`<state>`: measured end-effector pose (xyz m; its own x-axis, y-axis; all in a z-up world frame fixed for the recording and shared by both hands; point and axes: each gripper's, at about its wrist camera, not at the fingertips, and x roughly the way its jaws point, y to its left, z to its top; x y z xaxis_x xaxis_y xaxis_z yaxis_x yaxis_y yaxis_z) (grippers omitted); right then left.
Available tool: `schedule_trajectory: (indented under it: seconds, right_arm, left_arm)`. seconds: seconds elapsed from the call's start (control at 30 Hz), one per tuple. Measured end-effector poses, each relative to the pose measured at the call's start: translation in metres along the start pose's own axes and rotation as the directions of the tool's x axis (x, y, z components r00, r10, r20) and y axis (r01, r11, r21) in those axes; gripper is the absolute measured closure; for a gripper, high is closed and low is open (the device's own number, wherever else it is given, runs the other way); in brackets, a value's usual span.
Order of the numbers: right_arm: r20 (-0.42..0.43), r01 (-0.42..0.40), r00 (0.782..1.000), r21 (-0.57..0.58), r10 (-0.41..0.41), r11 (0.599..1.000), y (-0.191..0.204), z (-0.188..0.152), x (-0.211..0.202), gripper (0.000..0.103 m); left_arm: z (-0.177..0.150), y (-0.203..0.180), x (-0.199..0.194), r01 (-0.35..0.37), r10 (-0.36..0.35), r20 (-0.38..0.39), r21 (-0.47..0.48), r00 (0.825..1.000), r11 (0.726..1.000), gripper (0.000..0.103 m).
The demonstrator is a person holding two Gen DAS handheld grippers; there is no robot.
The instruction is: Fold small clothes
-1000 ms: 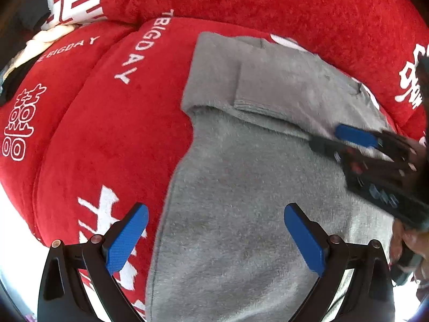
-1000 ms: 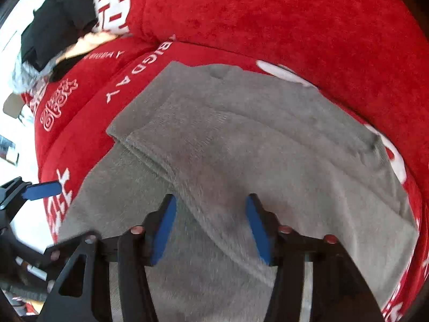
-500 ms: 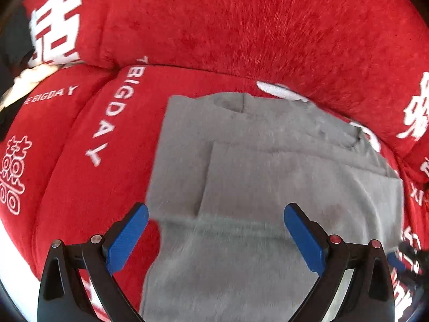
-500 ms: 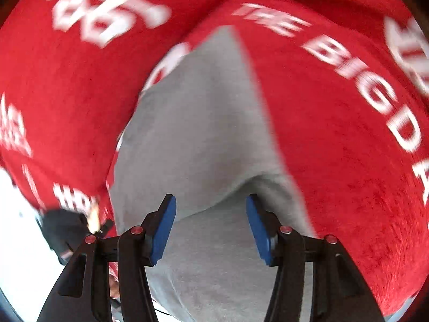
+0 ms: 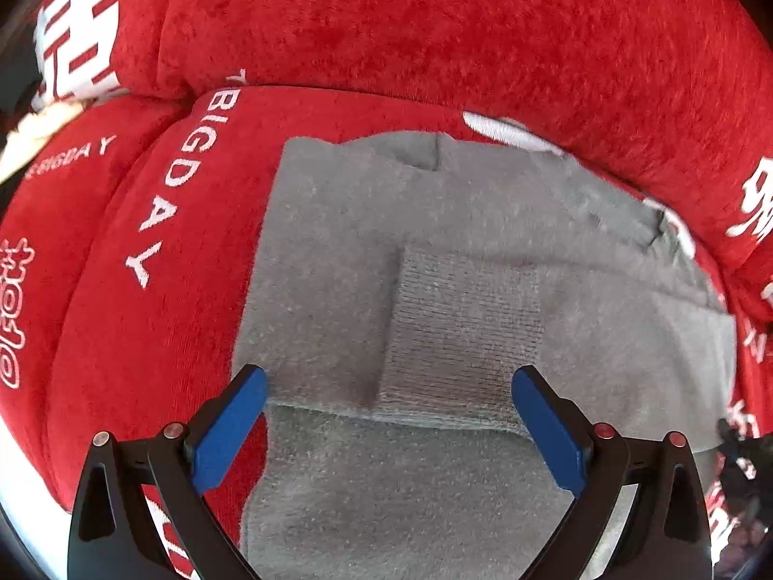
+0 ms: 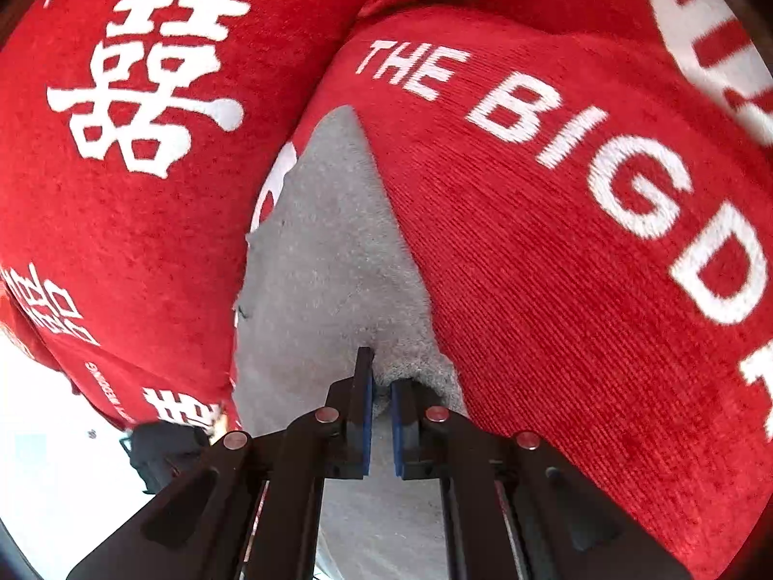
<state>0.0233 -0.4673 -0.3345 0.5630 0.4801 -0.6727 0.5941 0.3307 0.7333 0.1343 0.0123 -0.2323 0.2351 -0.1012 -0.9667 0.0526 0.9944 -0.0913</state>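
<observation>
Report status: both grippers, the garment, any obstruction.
Left gripper open, over grey garment. Right gripper shut on garment edge. Garment partly folded on red sofa. No obstruction seen.

right tool (image 6: pixel 380 401) – clamped on grey garment (image 6: pixel 319 261)

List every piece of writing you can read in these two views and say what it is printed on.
"THE BIGD", cut off at the frame edge: white on the red cover, right wrist view.
"BIGDAY": white on the same cover, left of the grey garment, left wrist view.
"EBIGDAY": smaller, far left cushion, left wrist view.
"囍": large white character, right wrist view.
Small white line near the lower left of the right wrist view: too small to read.
</observation>
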Motion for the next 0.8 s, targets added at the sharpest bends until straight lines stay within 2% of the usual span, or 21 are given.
schedule_trajectory:
  seconds: [0.07,0.13,0.17,0.2,0.23,0.27,0.33,0.37,0.47,0.57,0.67,0.73,0.8]
  right_arm:
    - [0.003,0.000,1.000,-0.001,0.000,1.000,0.000,-0.001,0.001,0.096]
    - [0.001,-0.003,1.000,0.003,0.003,1.000,0.003,0.000,0.002,0.096]
    - [-0.002,-0.003,1.000,0.003,0.003,1.000,0.002,0.000,0.003,0.096]
    - [-0.005,0.001,1.000,0.002,-0.001,1.000,0.002,0.001,0.002,0.096]
    - [-0.007,0.009,1.000,-0.001,-0.009,1.000,0.002,0.000,0.002,0.096]
    - [-0.010,0.019,1.000,-0.004,-0.019,1.000,0.001,0.000,-0.002,0.096]
    - [-0.019,0.040,0.999,-0.018,-0.040,0.999,0.011,0.003,0.002,0.095]
    - [-0.021,0.044,0.999,-0.032,-0.045,0.999,0.013,0.001,-0.008,0.096]
    - [0.017,0.012,1.000,-0.072,-0.011,0.997,0.026,0.005,-0.020,0.096]
    - [0.000,0.050,0.999,-0.090,-0.051,0.995,0.017,0.007,-0.012,0.096]
    - [-0.002,0.019,1.000,-0.079,-0.019,0.997,0.007,0.006,-0.008,0.099]
    - [-0.014,0.002,1.000,-0.060,-0.003,0.998,0.005,0.005,-0.009,0.096]
    - [-0.037,0.022,0.999,-0.089,-0.025,0.996,0.010,0.003,-0.011,0.091]
  left_arm:
    - [0.004,0.005,0.000,0.045,-0.045,-0.010,-0.006,0.999,0.999,0.002]
    - [0.007,0.008,0.002,0.083,-0.083,-0.022,-0.012,0.996,0.996,0.024]
    - [0.009,0.008,0.004,0.098,-0.098,-0.043,-0.012,0.994,0.995,0.045]
    - [0.010,0.008,0.008,0.106,-0.107,-0.063,-0.014,0.992,0.994,0.056]
    - [0.011,0.008,0.010,0.118,-0.119,-0.073,-0.016,0.990,0.993,0.061]
    - [0.011,0.006,0.010,0.140,-0.140,-0.074,-0.010,0.987,0.990,0.077]
    - [0.010,0.002,0.009,0.126,-0.125,-0.072,0.012,0.990,0.992,0.084]
    - [0.010,0.001,0.006,0.118,-0.116,-0.059,0.022,0.991,0.993,0.099]
    - [0.007,0.005,-0.004,0.114,-0.113,-0.036,0.027,0.993,0.993,0.098]
    - [0.001,0.008,0.003,0.103,-0.100,-0.056,0.046,0.993,0.994,0.098]
    - [-0.002,0.005,0.003,0.084,-0.082,-0.033,0.061,0.996,0.995,0.098]
    - [-0.004,0.003,0.000,0.068,-0.066,-0.019,0.065,0.998,0.996,0.098]
    - [-0.006,0.005,-0.003,0.041,-0.040,-0.010,0.070,0.999,0.997,0.098]
